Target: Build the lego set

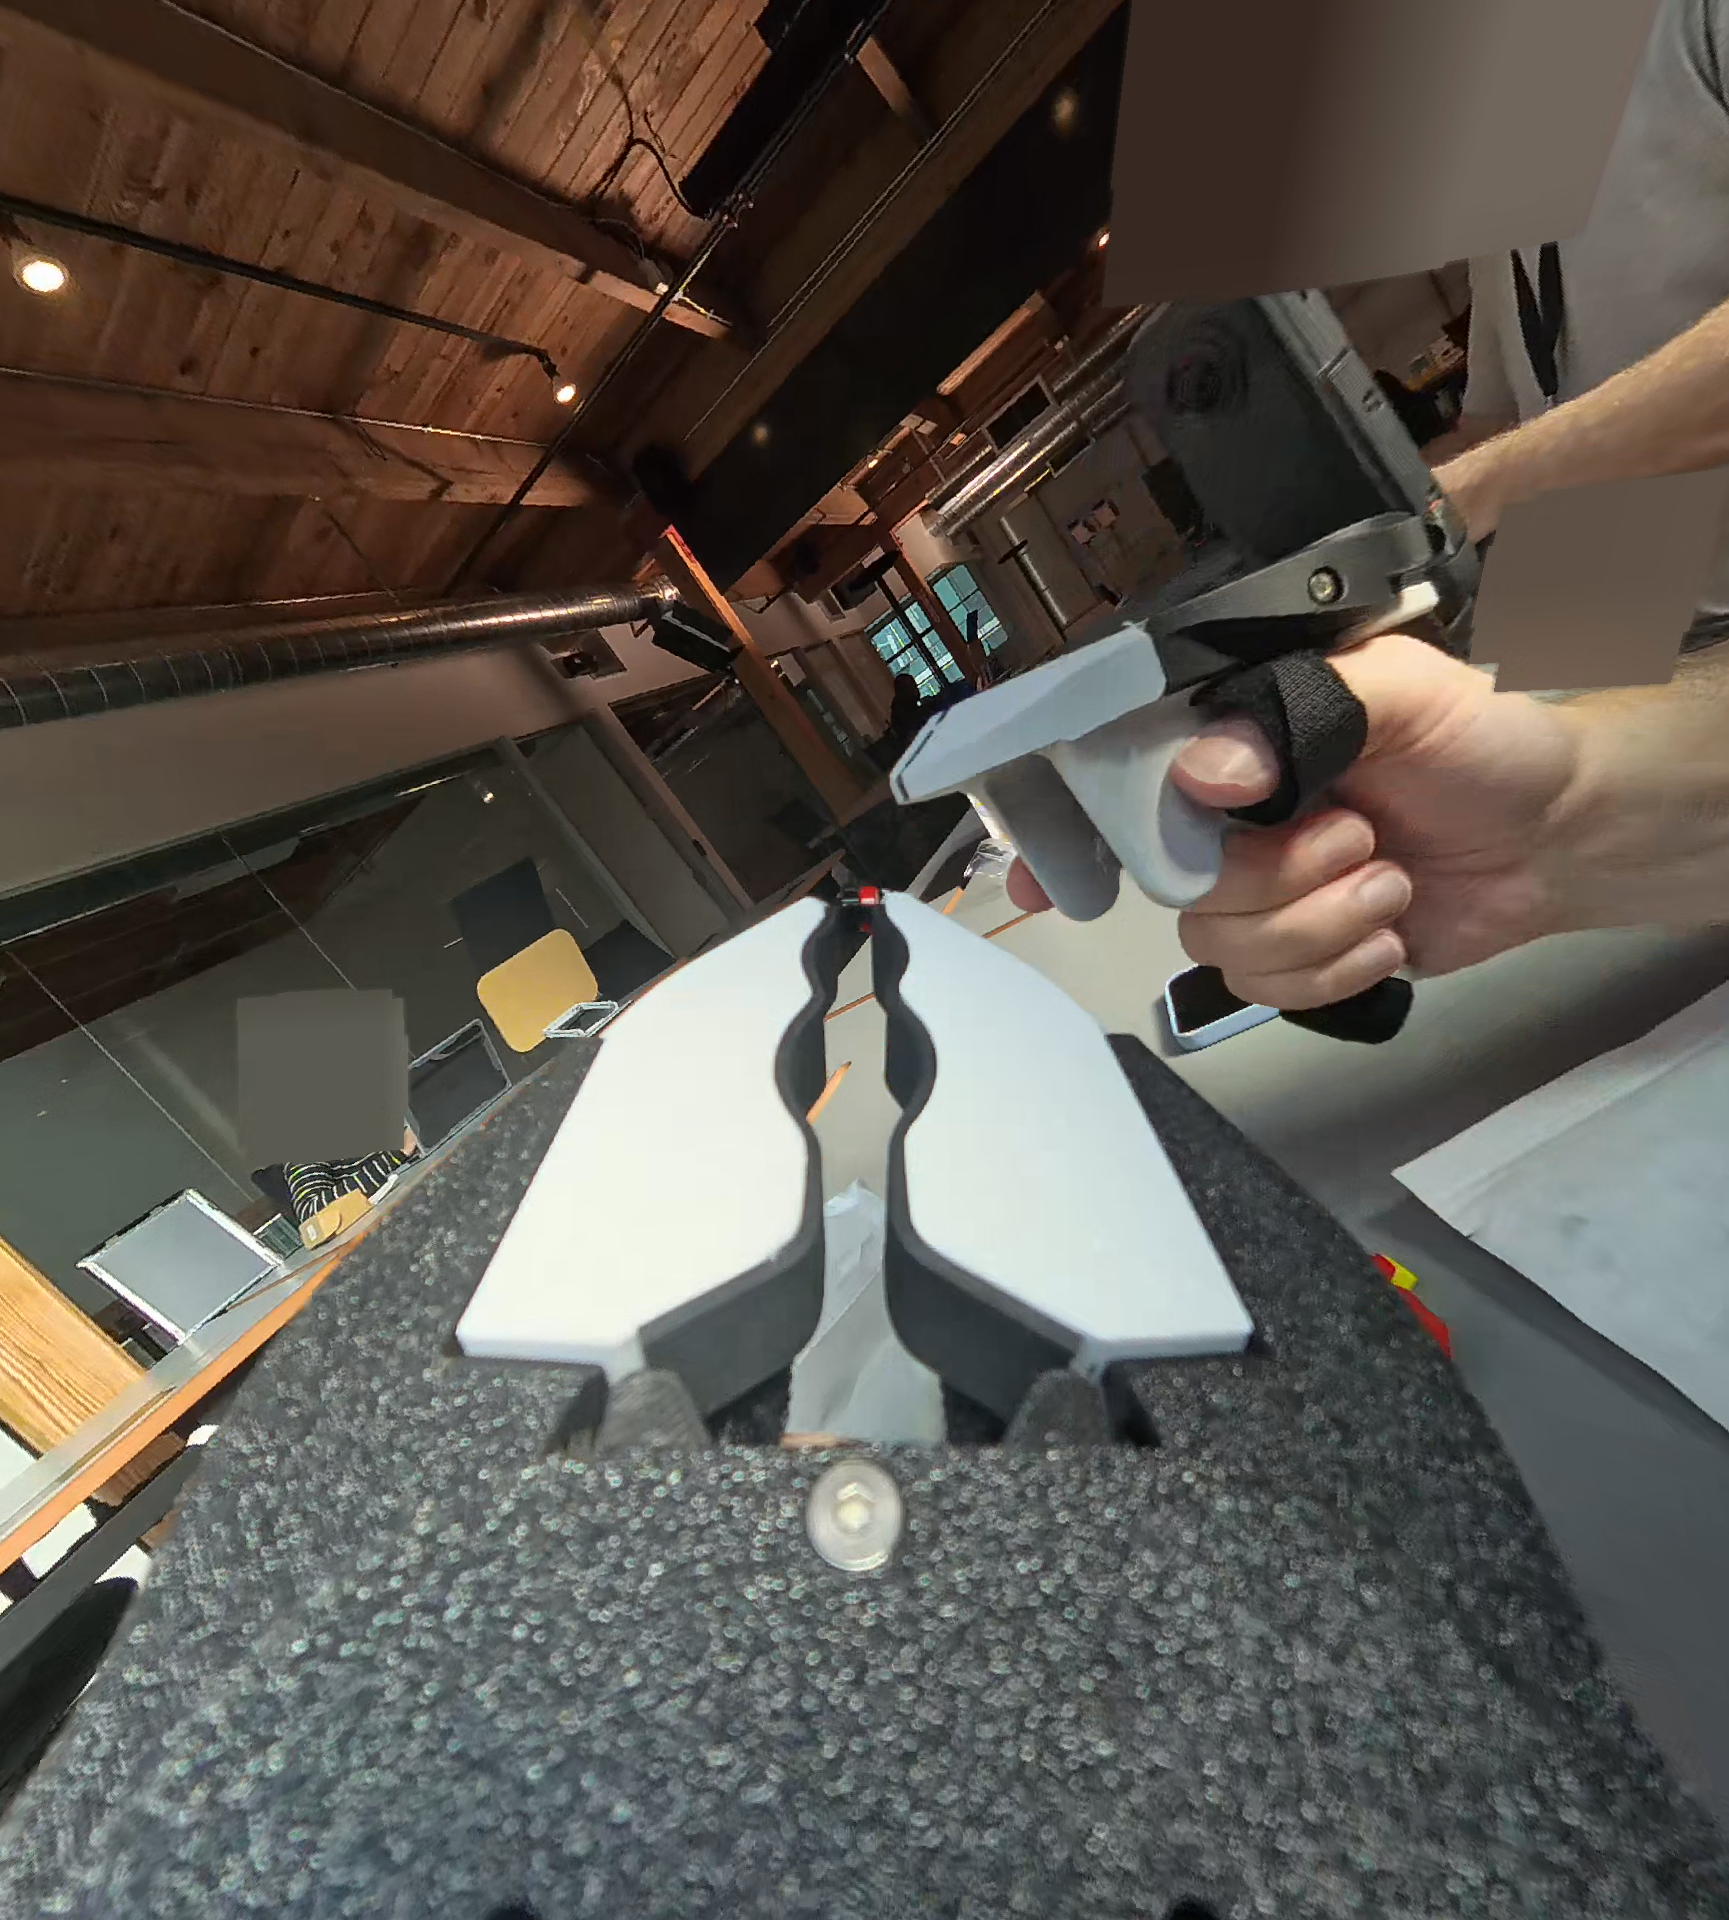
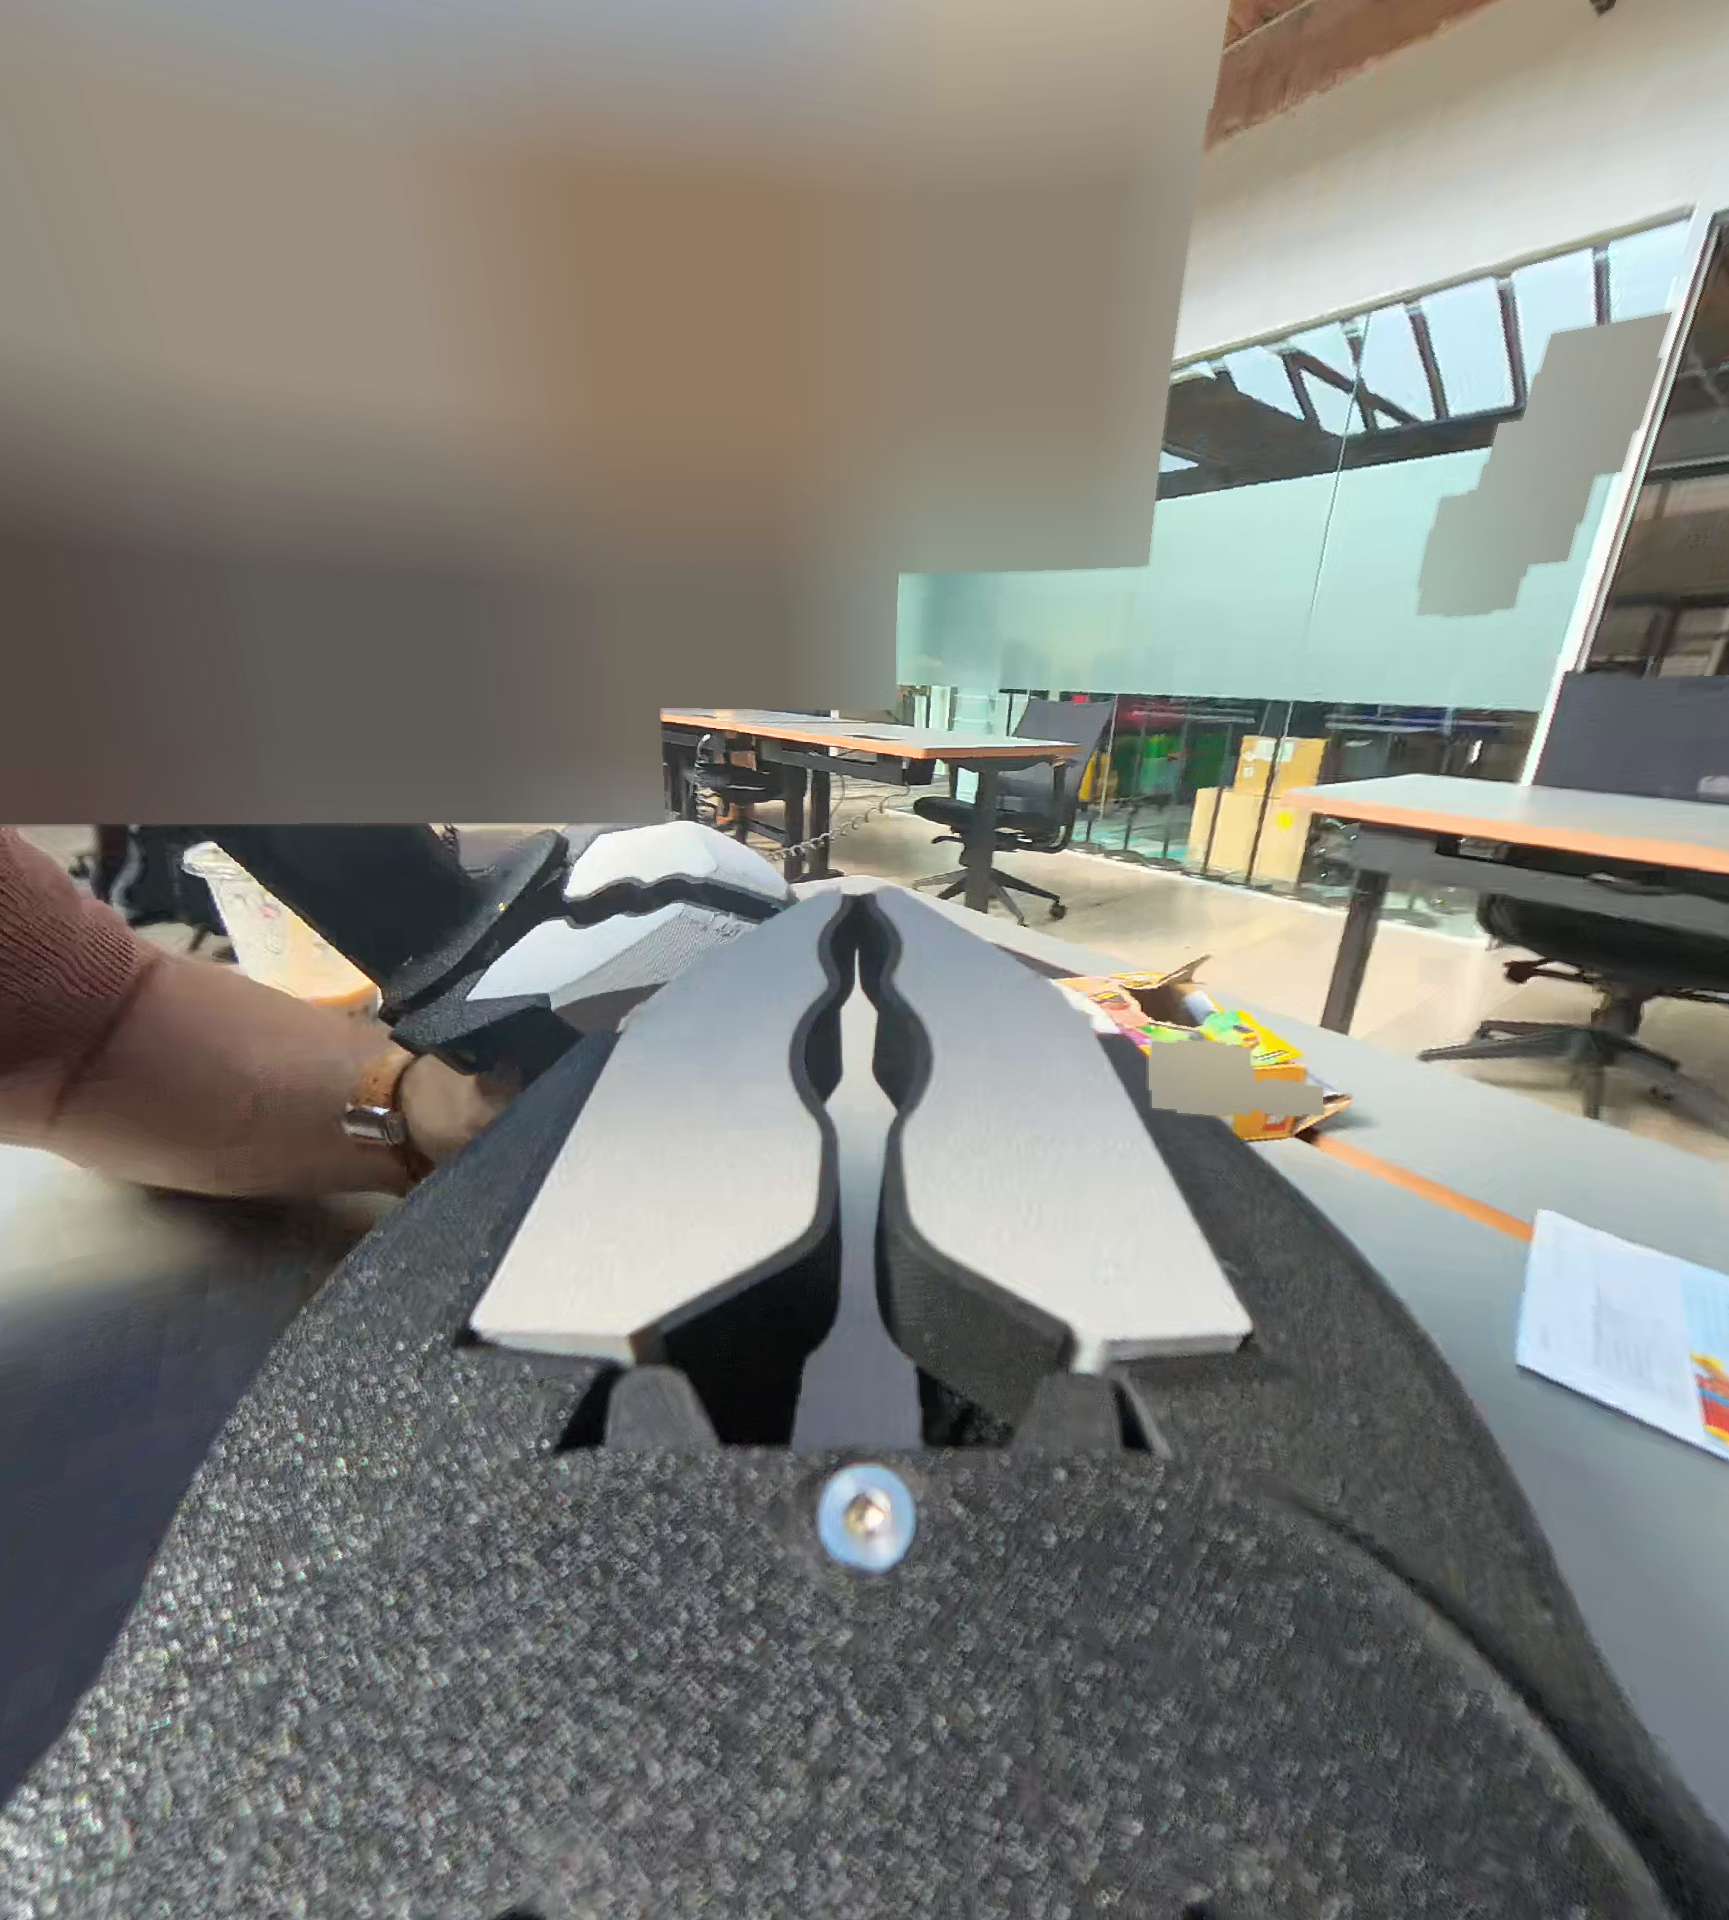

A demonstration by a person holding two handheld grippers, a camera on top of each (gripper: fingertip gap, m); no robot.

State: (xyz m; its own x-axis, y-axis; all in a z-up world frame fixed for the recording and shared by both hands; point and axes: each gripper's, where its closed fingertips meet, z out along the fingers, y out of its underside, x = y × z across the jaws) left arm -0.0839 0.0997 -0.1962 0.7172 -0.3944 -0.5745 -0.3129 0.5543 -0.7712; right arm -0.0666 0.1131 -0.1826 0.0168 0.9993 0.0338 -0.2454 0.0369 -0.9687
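In the left wrist view my left gripper [image 1: 865, 906] is shut on a small red and black lego piece [image 1: 868, 896], pinched at the very fingertips and held up in the air. The right gripper's grey handle [image 1: 1099, 790] shows to the upper right in a person's hand; its fingers are hidden there. In the right wrist view my right gripper [image 2: 858, 904] is shut, tips touching, with nothing showing between them. The left gripper's white fingers [image 2: 604, 955] lie just left of it, their tips hidden behind my right fingers.
A grey table [image 2: 1566, 1558] carries an open lego box [image 2: 1213, 1039], an instruction booklet [image 2: 1670, 1351] and a plastic cup [image 2: 257, 935]. A phone [image 1: 1224, 1013] and red and yellow pieces [image 1: 1411, 1299] lie on the table. A person's arm [image 2: 164, 1060] rests at the left. Both grippers' tips are close together, under 4 cm apart.
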